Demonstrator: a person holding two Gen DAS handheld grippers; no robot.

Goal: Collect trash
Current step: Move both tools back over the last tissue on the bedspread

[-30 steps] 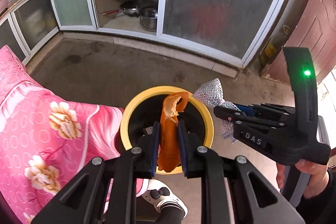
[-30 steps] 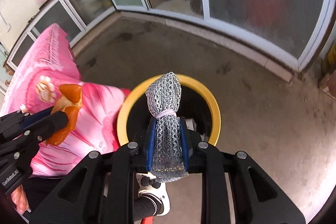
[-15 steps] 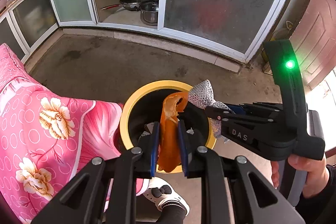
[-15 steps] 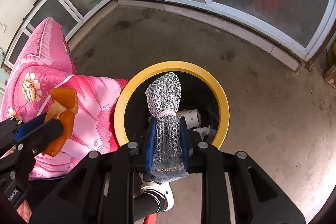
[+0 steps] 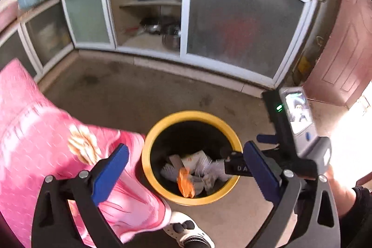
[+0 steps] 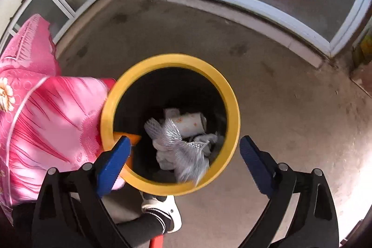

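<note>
Orange peel (image 5: 185, 182) seen through the left wrist camera inside the yellow-rimmed bin (image 5: 148, 145), blurred above white scraps. Left gripper (image 5: 186, 169) just sprung wide, nothing between the blue pads. Looks light and floppy; best pinched across the middle.

Silver foam netting (image 6: 181, 150) in the right wrist view, also inside the bin, over a paper cup (image 6: 190, 122). Right gripper (image 6: 183, 155) likewise just opened wide, empty. Probably springy, featherweight, easily crushed; best taken at the tied waist.
</note>
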